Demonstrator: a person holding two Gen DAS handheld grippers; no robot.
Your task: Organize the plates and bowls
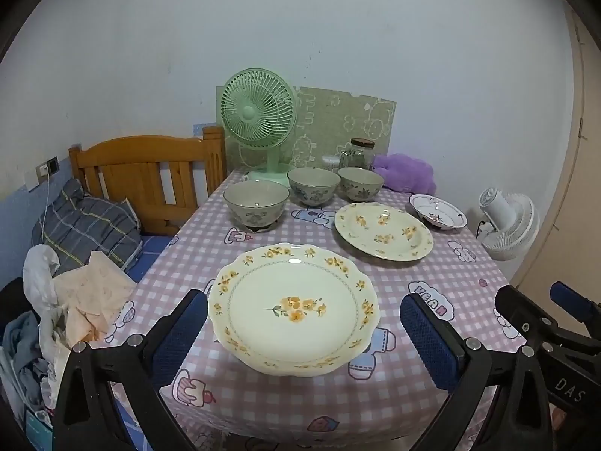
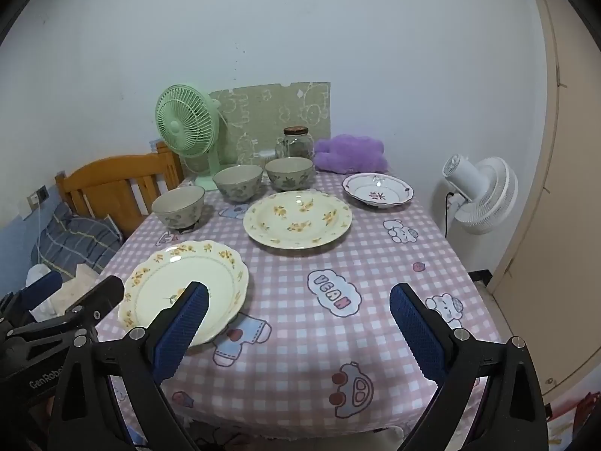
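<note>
A scalloped cream plate with yellow flowers lies near the table's front. A second yellow-flowered plate lies behind it. A small white dish with red trim sits at the back right. Three grey-green bowls stand in a row at the back; they also show in the right wrist view. My left gripper is open, its jaws either side of the scalloped plate, above the front edge. My right gripper is open and empty over bare cloth.
The table has a pink checked cloth. A green desk fan, a glass jar and a purple plush stand at the back. A white fan is right of the table. A wooden bed frame and laundry are left.
</note>
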